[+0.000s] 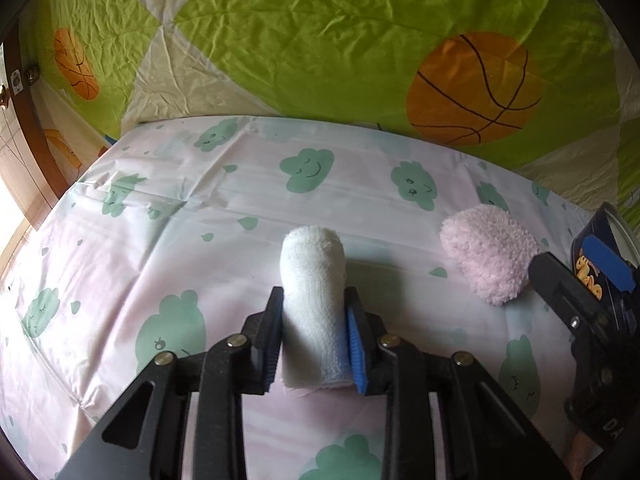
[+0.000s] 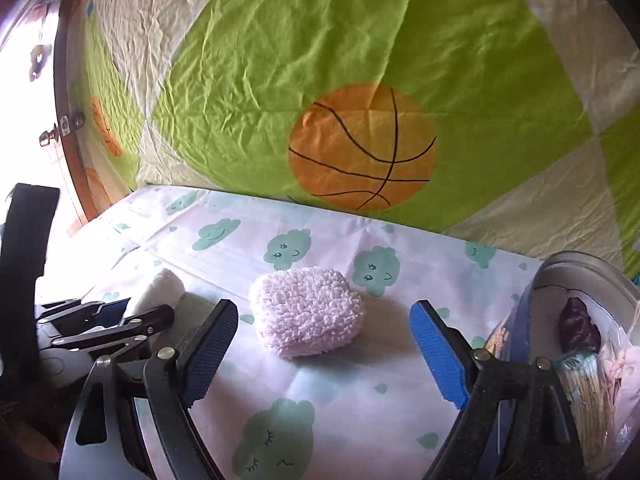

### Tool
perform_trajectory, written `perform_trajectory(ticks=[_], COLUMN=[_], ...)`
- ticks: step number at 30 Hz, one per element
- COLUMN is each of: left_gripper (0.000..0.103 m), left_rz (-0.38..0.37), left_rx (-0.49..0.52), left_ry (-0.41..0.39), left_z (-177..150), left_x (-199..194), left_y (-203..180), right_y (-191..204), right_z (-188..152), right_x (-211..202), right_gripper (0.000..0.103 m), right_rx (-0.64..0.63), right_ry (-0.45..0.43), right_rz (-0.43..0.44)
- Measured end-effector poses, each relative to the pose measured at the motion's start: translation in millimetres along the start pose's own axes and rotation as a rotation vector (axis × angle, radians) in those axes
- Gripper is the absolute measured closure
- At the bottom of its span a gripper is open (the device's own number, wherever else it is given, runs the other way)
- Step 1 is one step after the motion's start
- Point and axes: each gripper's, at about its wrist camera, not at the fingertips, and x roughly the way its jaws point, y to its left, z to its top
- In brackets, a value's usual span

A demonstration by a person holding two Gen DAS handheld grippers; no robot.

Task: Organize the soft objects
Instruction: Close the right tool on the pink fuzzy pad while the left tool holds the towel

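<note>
on the left, the left gripper is clenched on a rolled white terry cloth, its black and blue pads pressing both sides of the roll. the roll lies lengthwise on the pale pink sheet printed with green clouds, pointing away from the camera. to the right of it, apart from it, sits a fluffy pale pink bundle on the same sheet. in the right wrist view the same bundle lies just ahead of the right gripper, whose jaws are spread wide and released, one finger on either side, neither touching it. further right, at the sheet's edge, stands a round tin with a dark blue printed wall; inside it show a dark purple item and a pale bundle, hard to identify. behind everything hangs a crumpled green and cream cloth with orange basketballs.
</note>
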Motion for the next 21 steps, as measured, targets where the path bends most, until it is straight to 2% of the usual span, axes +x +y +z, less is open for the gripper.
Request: perform_trajectory(ticks=[7, 8, 9, 10, 11, 12, 14, 16, 21], left_gripper=[0.075, 0.075, 0.075, 0.075, 0.075, 0.075, 0.075, 0.075, 0.075], left_rz=[-0.001, 0.004, 0.010, 0.014, 0.017, 0.017, 0.014, 0.014, 0.007], left_rx=[-0.012, -0.007, -0.002, 0.002, 0.004, 0.004, -0.002, -0.001, -0.028], left_ry=[0.007, 0.005, 0.004, 0.003, 0.002, 0.002, 0.003, 0.002, -0.009], left_z=[0.1, -0.3, -0.7, -0.6, -0.8, -1.1, -1.5, -2.0, -2.0], left_x=[1.2, 1.4, 1.6, 1.7, 2.0, 1.9, 2.0, 1.9, -0.3], left_y=[7.9, 7.0, 5.6, 5.5, 4.8, 4.3, 5.3, 4.6, 7.0], right_y=[1.8, 1.2, 0.0, -1.0, -1.3, -0.9, 0.4, -0.8, -0.9], right_z=[7.7, 6.5, 5.7, 5.5, 5.2, 4.8, 4.6, 5.8, -4.8], right_x=[54.5, 60.3, 64.0, 64.3, 61.7, 60.0, 54.7, 40.0, -23.9], right_gripper=[0.014, 0.016, 0.023, 0.035, 0.048, 0.051, 0.064, 0.065, 0.066], right_rx=[-0.015, -0.013, -0.009, -0.004, -0.002, -0.003, -0.009, -0.007, 0.002], right_ry=[0.201, 0.232, 0.251, 0.250, 0.241, 0.236, 0.218, 0.155, -0.102], right_rz=[0.020, 0.024, 0.017, 0.026, 0.038, 0.054, 0.060, 0.081, 0.118])
